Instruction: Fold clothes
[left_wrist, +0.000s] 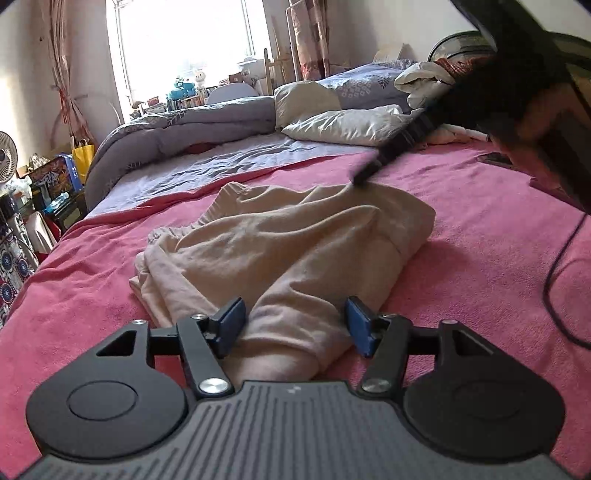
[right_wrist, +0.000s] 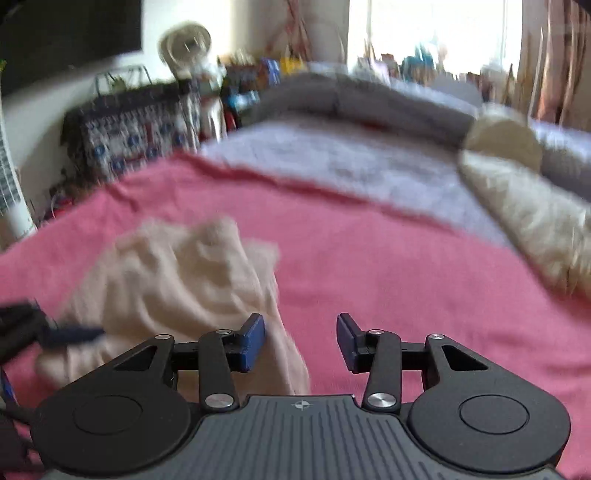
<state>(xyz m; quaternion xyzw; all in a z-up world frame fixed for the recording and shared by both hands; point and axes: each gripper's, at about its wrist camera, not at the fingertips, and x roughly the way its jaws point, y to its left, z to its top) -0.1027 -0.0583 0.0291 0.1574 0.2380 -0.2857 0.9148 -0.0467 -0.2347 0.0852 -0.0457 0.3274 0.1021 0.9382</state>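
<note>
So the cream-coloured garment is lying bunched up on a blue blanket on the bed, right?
Not quite: the blanket is pink, not blue. The cream garment does lie bunched up on it, on the bed. The left wrist view shows this most clearly.

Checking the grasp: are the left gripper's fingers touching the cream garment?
Cannot tell. Left wrist view: cream garment lies between the spread left gripper fingers, contact unclear.
</note>
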